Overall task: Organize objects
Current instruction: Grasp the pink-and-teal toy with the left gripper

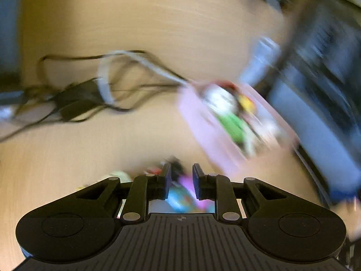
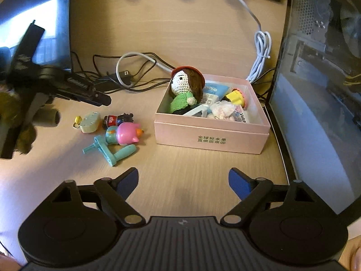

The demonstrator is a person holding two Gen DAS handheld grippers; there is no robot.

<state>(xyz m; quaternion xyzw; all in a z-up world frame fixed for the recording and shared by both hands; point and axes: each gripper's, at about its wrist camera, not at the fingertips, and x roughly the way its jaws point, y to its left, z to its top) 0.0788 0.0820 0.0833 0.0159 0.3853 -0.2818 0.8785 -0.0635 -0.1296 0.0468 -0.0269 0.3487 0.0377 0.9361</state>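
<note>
The left claw (image 1: 181, 181) is seen narrowly parted above the loose toys on the surface (image 2: 191, 33), with nothing clearly clamped (its view is badly blurred). The right claw (image 2: 183, 184) is held wide apart and empty, short of the pink box (image 2: 212, 133). The pink pig toy (image 2: 126, 133), teal handle piece (image 2: 108, 151) and small figure (image 2: 118, 119) lie clustered left of the box. A neighbour could be nudged aside, or the rounded pig squeezed out, if the grasp is rushed.
</note>
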